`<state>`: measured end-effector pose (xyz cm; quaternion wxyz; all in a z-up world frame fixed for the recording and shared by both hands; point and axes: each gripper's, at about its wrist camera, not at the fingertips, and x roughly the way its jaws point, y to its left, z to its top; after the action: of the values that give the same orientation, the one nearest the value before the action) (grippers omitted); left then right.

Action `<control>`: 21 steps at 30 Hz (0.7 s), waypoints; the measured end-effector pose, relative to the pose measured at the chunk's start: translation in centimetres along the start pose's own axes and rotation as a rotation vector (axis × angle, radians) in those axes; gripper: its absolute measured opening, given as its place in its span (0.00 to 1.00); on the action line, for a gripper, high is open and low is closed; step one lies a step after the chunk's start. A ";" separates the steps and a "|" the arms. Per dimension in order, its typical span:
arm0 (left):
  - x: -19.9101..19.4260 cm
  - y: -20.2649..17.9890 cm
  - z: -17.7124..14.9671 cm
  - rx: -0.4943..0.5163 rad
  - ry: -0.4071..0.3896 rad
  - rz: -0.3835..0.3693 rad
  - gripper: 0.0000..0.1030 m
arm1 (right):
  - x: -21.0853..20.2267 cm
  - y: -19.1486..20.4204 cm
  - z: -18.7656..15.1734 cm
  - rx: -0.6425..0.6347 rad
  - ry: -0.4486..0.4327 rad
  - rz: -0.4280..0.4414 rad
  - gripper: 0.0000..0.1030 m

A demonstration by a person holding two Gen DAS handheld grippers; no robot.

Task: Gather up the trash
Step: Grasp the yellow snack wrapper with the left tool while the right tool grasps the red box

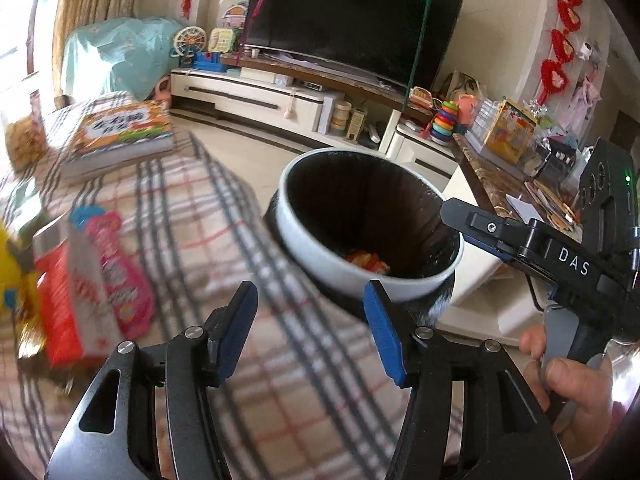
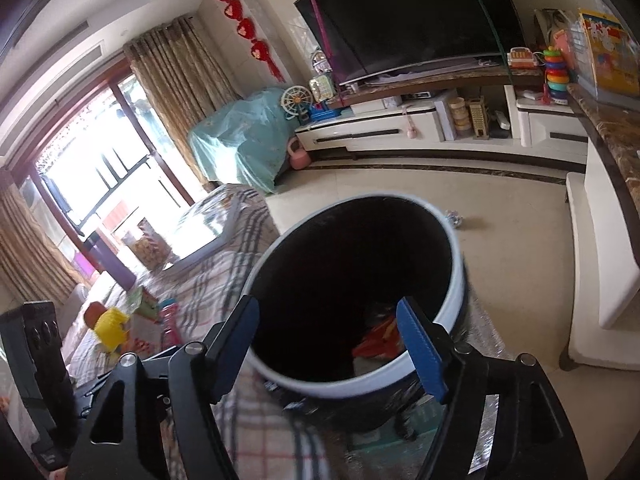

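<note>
Your left gripper [image 1: 310,328] is about half open with nothing between its fingers, over the plaid cloth [image 1: 192,208] just beside the bin [image 1: 304,248]. Your right gripper [image 2: 328,344] is open wider, also empty, its fingers framing the bin's mouth. Red-orange trash [image 2: 376,340] lies at the bin's bottom; a red box [image 1: 68,280] and pink packet [image 1: 120,268] lie on the cloth, left of the bin.

A dark television [image 2: 412,16] stands on a white cabinet [image 2: 400,128]; daylight floods the curtained window [image 2: 92,176].
</note>
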<state>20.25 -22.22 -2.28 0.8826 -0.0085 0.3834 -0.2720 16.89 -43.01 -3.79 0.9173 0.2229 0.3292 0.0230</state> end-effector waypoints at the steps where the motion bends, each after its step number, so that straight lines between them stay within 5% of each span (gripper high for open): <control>1: -0.3 0.3 -0.2 -0.007 -0.001 0.000 0.54 | 0.0 0.2 -0.2 0.001 0.002 0.006 0.72; 21: -7.3 9.2 -6.2 -0.168 -0.027 0.118 0.54 | 1.2 6.6 -5.4 -0.034 0.097 0.113 0.72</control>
<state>16.30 -9.62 -3.78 0.8983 -0.0637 0.3929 -0.1863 15.22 -34.75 -5.43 0.9011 0.2242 0.3599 0.0911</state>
